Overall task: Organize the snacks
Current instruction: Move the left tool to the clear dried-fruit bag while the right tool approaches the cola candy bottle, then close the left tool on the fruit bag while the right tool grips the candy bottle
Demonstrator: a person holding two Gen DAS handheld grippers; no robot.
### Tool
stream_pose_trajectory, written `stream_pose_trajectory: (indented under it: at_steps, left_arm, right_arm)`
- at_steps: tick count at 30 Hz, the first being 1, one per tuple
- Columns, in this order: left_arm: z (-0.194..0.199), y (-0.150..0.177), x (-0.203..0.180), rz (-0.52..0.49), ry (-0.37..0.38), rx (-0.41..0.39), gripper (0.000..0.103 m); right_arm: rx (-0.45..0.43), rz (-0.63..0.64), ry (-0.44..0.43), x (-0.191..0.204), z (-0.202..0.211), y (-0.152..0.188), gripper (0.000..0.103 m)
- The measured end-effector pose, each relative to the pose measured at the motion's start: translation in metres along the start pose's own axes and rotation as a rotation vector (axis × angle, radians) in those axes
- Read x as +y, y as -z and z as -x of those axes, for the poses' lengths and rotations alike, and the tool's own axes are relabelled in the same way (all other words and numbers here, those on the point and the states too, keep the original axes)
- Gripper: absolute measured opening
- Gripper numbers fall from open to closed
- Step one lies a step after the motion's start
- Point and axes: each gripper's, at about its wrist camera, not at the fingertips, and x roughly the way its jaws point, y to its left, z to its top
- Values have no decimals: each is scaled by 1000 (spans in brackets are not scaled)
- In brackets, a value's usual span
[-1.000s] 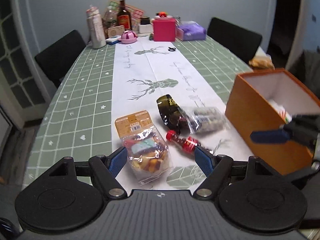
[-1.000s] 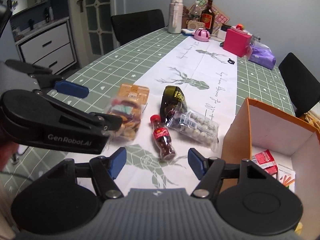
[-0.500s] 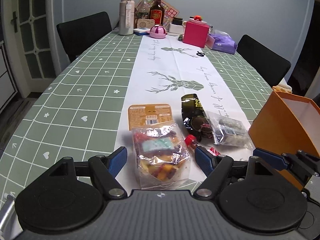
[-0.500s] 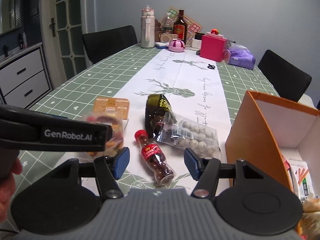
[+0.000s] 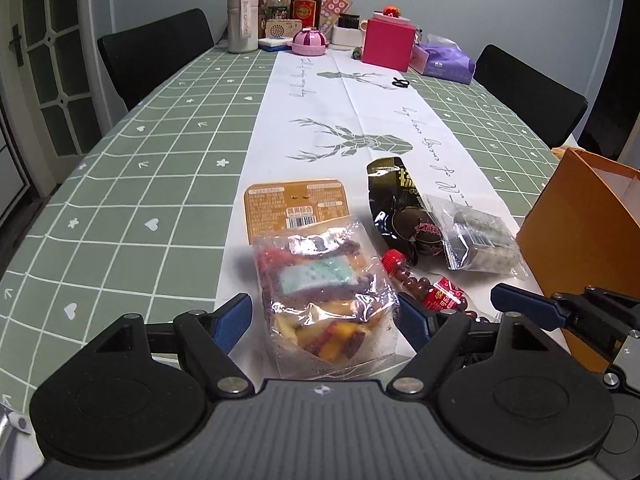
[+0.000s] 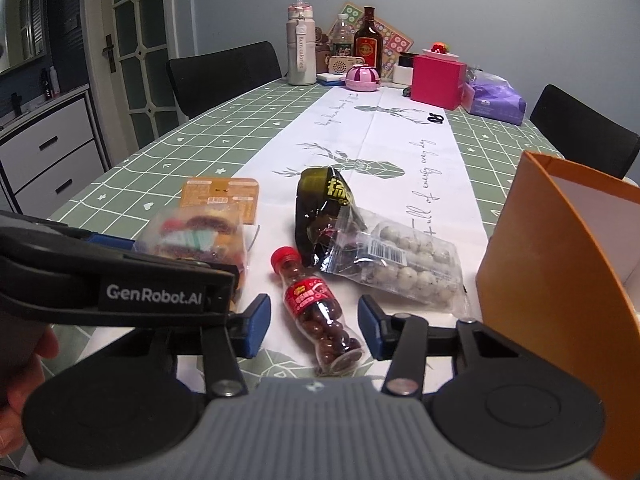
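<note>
Clear-plastic snack bag (image 5: 324, 300): left wrist view, lower centre, lying between the left gripper (image 5: 324, 316) pads; jaws wide apart and just been opening, right pad looks at the bag's edge, no squeeze visible.
Candy bottle (image 5: 424, 286): same view, right of the bag, lying flat, partly behind the right pad.
Orange box (image 5: 576, 232): right edge, upright, open top.
Right wrist view: right gripper (image 6: 314, 326) lower centre, jaws about half apart, just been closing, candy bottle between them, pads not yet on it.
Dark pouch (image 6: 320, 208) and clear ball pack (image 6: 400, 264): centre, overlapping, on the table (image 6: 168, 168).
Progress: early, I'd judge; four packs and the bottle outside the box, its contents hidden here.
Left: grip, lift, drop in box.
</note>
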Motion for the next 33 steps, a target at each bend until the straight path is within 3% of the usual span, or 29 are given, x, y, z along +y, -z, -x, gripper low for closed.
stream_pose_trajectory:
  at_steps: [6,10,15,25,33]
  left_arm:
    - [-15,0,9,65,43,46,92]
    - [-17,-1,8,62,30,39,90]
    - [-20,-4,7,69,30,43,84]
    - [-13,0,-4,26,-24,88,77]
    - [-1,11,-11,21,-19,113,75]
  right_arm:
    - [3,3,-25,-1,-7,1,41]
    - [2,14,-24,0,-11,1,41]
    - [13,14,-29,1,-14,1,28]
    - [57,52,0,9,-6,2,27]
    - [122,56,15,10,9,8,27]
